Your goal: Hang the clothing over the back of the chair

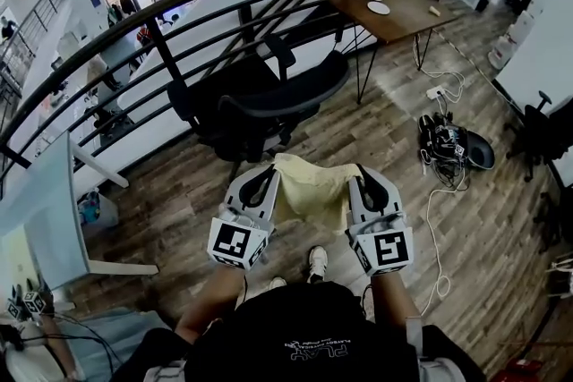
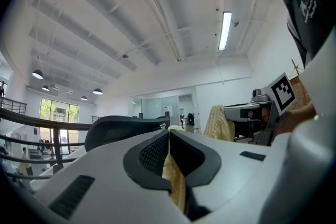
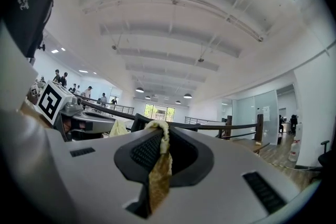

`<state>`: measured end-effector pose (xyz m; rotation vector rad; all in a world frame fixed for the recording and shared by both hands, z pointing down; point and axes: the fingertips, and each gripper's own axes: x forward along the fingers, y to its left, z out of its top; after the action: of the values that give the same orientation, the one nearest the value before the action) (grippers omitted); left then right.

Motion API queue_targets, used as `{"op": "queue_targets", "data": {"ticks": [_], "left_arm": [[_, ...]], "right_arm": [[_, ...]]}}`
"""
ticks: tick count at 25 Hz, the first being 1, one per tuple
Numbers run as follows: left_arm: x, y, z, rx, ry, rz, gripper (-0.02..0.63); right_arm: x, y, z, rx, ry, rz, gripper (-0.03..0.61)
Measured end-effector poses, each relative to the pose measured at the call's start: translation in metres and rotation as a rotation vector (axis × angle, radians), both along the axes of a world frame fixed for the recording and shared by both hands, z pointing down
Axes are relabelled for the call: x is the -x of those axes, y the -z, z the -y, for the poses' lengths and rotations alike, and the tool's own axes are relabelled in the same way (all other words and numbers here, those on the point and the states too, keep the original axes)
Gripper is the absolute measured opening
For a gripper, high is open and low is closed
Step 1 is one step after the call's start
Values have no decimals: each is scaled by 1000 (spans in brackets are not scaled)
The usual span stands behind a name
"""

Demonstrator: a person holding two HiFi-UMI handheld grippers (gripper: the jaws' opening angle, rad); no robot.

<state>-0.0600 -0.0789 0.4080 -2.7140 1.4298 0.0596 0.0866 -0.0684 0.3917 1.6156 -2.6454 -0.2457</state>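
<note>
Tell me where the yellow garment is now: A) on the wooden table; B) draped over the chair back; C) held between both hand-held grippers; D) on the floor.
C: the left hand-held gripper and the right hand-held gripper each clamp an edge of the garment, which spans between them, short of the chair.

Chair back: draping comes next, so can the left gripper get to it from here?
Likely yes: the chair back stands just ahead of the left gripper, with nothing between them, and the cloth it grips hangs clear.
</note>
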Motion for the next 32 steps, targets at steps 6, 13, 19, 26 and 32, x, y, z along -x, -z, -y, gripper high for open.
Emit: {"op": "queue_targets", "data": {"ticks": [6, 13, 19, 26, 32], "left_arm": [[-5, 11, 13, -30, 36, 5, 17], [-6, 31, 34, -68, 106, 0, 17], [-5, 40, 44, -91, 175, -7, 17], [-6, 54, 60, -137, 254, 31, 17], [-7, 59, 69, -141, 312, 59, 17]], "right_arm": [[-5, 15, 24, -27, 39, 37, 35], [-7, 21, 54, -48, 102, 8, 35], [-10, 30, 75, -66, 165, 36, 35], [-8, 52, 106, -124, 253, 76, 35], [-8, 62, 124, -143, 318, 111, 35]]}}
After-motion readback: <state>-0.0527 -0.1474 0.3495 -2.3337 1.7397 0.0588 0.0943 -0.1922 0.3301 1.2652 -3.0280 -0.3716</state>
